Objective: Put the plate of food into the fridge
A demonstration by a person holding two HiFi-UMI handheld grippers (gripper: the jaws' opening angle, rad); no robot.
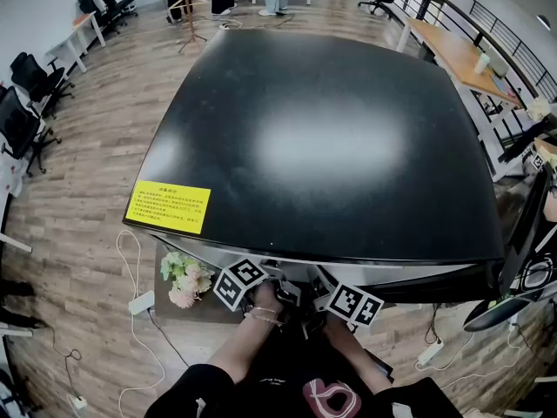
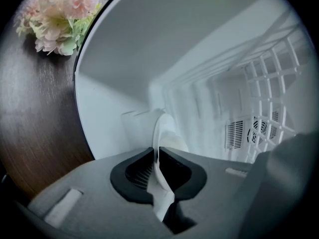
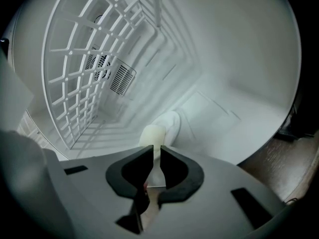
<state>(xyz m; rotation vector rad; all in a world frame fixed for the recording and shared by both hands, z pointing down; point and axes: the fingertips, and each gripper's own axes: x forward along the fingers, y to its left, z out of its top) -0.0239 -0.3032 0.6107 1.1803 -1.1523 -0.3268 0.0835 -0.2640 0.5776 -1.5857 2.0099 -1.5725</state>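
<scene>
My left fingers clamp plate rim; right fingers clamp plate too. Gripper views: plate inside white fridge, beside rack. Head view: black fridge top hides plate; flowers beside.

The black flat fridge top is glossy, and its yellow rectangular paper label is matt. The brown wood-plank floor looks smooth. The white round plate is glossy, and the white fridge lining is smooth plastic.

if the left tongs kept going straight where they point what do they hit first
Probably the fridge's white back wall, beyond the plate the left tongs grip; nothing else shows between, though depth is unclear.
</scene>
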